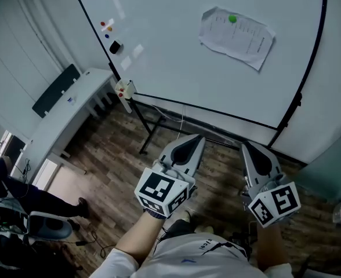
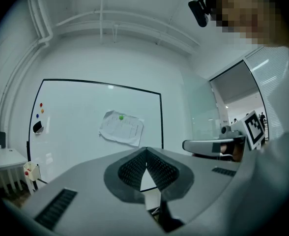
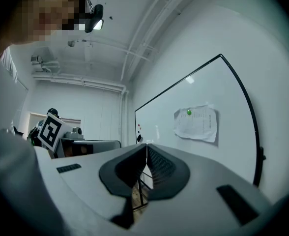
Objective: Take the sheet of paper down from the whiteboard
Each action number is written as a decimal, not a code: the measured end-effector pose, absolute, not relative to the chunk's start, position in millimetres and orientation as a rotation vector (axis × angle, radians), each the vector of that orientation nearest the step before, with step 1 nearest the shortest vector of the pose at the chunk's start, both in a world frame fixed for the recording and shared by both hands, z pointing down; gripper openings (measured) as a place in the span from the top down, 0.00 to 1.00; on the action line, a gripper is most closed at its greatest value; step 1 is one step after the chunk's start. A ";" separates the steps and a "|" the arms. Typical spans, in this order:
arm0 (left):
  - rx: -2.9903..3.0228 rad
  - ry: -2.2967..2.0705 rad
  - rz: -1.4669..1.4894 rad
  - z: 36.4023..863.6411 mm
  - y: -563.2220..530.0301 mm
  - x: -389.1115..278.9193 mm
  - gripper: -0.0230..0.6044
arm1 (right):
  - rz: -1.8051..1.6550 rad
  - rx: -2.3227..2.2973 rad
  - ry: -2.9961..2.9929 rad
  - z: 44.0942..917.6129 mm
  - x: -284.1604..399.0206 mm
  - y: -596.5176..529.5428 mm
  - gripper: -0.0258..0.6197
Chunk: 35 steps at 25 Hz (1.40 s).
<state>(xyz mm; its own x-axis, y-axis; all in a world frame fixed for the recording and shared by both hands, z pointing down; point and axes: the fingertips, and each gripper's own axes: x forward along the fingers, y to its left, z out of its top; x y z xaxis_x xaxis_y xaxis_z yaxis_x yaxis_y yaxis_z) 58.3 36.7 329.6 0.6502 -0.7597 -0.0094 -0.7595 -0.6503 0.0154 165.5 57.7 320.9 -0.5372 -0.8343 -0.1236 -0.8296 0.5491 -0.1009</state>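
Observation:
A crumpled printed sheet of paper [image 1: 237, 35] hangs on the whiteboard [image 1: 176, 57], pinned by a green magnet [image 1: 232, 19] near its top edge. The sheet of paper [image 2: 122, 128] also shows in the left gripper view, and the sheet of paper [image 3: 196, 123] in the right gripper view. My left gripper [image 1: 198, 138] and right gripper [image 1: 245, 145] are held side by side well short of the board, below the sheet. Both point toward the board with their jaws together and nothing between them.
Small red, orange and blue magnets [image 1: 105, 26] and a black eraser [image 1: 115, 47] sit at the board's left. The board stands on a black frame [image 1: 150, 129] over wood flooring. A white desk [image 1: 72, 112] stands at the left; a seated person [image 1: 20, 196] is at the lower left.

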 end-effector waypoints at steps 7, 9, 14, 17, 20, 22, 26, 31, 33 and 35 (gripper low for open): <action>2.865 -1.265 -0.045 333.3 -10.8 62.4 0.94 | 0.004 -1.477 2.630 320.8 161.6 15.2 0.94; 2.874 -1.244 -0.055 333.3 -31.2 59.5 0.94 | 0.024 -1.501 2.629 319.4 157.3 -2.3 0.94; 2.922 -1.201 -0.074 325.9 -96.4 48.4 0.94 | 0.083 -1.592 2.598 310.0 147.9 -58.8 0.94; 2.959 -1.158 -0.064 319.6 -137.2 40.0 0.94 | 0.103 -1.664 2.551 301.9 142.0 -97.4 0.94; 2.998 -1.113 -0.064 311.0 -177.5 31.9 0.94 | 0.134 -1.737 2.500 292.0 134.9 -134.9 0.94; 3.030 -1.089 -0.058 307.4 -203.0 28.3 0.94 | 0.153 -1.783 2.467 287.8 130.7 -158.4 0.94; 3.069 -1.046 -0.072 302.1 -247.6 25.1 0.94 | 0.182 -1.870 2.423 285.3 125.1 -194.9 0.93; 3.075 -1.032 -0.091 298.4 -294.7 32.7 0.94 | 0.240 -1.943 2.393 276.2 133.6 -232.0 0.93; 3.087 -1.044 -0.091 293.2 -311.6 38.2 0.94 | 0.279 -1.961 2.374 268.2 141.3 -247.2 0.93; 3.084 -1.078 -0.096 286.6 -328.7 40.9 0.94 | 0.321 -1.972 2.360 259.0 149.1 -262.7 0.91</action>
<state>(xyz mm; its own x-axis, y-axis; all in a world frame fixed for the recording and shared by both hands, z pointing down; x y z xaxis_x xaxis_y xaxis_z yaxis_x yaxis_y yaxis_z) 40.9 -328.7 286.6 0.7818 -0.6159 -0.0972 -0.6234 -0.7755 -0.1002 149.1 -262.7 259.0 -0.1858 -0.9678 -0.1696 -0.9780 0.1656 0.1268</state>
